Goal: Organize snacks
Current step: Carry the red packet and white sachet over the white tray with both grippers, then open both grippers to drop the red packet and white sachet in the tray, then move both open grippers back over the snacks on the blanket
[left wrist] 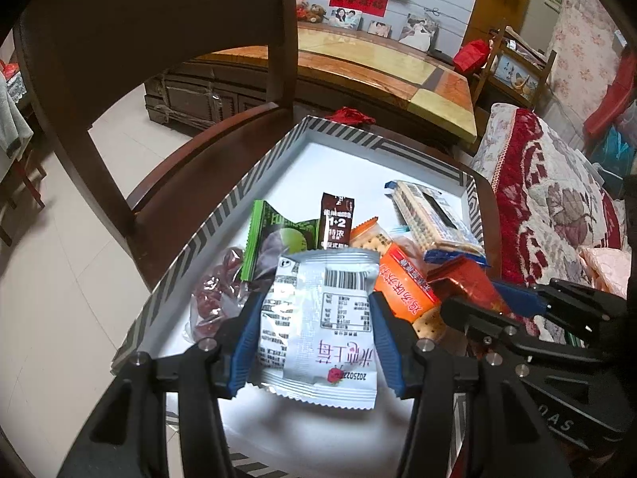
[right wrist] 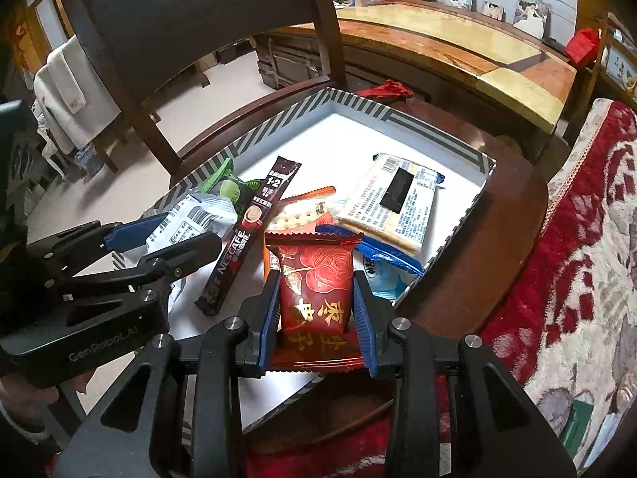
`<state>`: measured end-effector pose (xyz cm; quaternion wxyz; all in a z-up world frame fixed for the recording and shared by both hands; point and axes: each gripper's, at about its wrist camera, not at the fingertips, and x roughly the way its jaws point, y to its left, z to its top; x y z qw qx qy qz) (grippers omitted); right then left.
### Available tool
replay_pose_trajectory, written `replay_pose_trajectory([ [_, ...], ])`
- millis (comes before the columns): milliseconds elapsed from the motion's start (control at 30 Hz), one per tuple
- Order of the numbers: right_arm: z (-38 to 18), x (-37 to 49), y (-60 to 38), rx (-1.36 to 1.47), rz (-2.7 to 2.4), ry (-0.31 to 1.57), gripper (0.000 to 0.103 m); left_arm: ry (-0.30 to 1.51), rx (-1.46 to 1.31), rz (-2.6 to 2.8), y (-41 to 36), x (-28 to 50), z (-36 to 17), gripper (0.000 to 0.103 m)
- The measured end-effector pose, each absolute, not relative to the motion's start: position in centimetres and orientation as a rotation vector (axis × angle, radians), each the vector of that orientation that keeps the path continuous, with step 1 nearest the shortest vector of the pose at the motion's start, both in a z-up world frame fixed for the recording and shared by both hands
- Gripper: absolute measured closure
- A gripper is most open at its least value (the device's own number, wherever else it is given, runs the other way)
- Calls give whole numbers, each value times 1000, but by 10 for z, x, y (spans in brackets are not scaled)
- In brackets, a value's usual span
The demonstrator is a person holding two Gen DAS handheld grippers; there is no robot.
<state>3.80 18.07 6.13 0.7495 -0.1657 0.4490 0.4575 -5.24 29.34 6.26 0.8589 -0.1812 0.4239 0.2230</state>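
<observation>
A striped-rim white tray (left wrist: 223,203) (right wrist: 483,191) sits on a dark wooden chair seat and holds several snacks. My left gripper (left wrist: 316,310) is shut on a silver-white snack packet (left wrist: 318,318) above the tray's near part; it also shows in the right wrist view (right wrist: 191,219). My right gripper (right wrist: 314,306) is shut on a red packet with gold characters (right wrist: 314,283), seen in the left wrist view (left wrist: 466,283) at the tray's right. In the tray lie a Nescafe coffee stick (right wrist: 254,231), a green packet (left wrist: 278,235), cracker packs (right wrist: 398,203) and red dates (left wrist: 211,294).
The chair back (left wrist: 159,20) rises behind the tray. A red floral sofa cover (right wrist: 577,279) lies to the right. A long wooden cabinet (left wrist: 378,67) stands across the tiled floor behind.
</observation>
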Motion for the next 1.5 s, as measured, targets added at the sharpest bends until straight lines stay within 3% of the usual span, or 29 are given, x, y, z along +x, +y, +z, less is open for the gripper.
replay_pose_trajectory([
  [600, 46, 48, 200, -379, 984, 1005, 69, 926, -395, 498, 298, -46, 51, 47],
  [800, 48, 52, 195, -318, 1000, 1034, 64, 928, -411, 516, 302, -48, 52, 36],
  [900, 55, 52, 184, -251, 1015, 1029, 55, 921, -415, 513, 301, -51, 55, 27],
  [1067, 73, 38, 165, -251, 1019, 959, 54, 890, -374, 520, 286, -52, 66, 16],
  [1500, 93, 33, 69, -171, 860, 895, 54, 862, -313, 394, 214, -33, 85, 15],
])
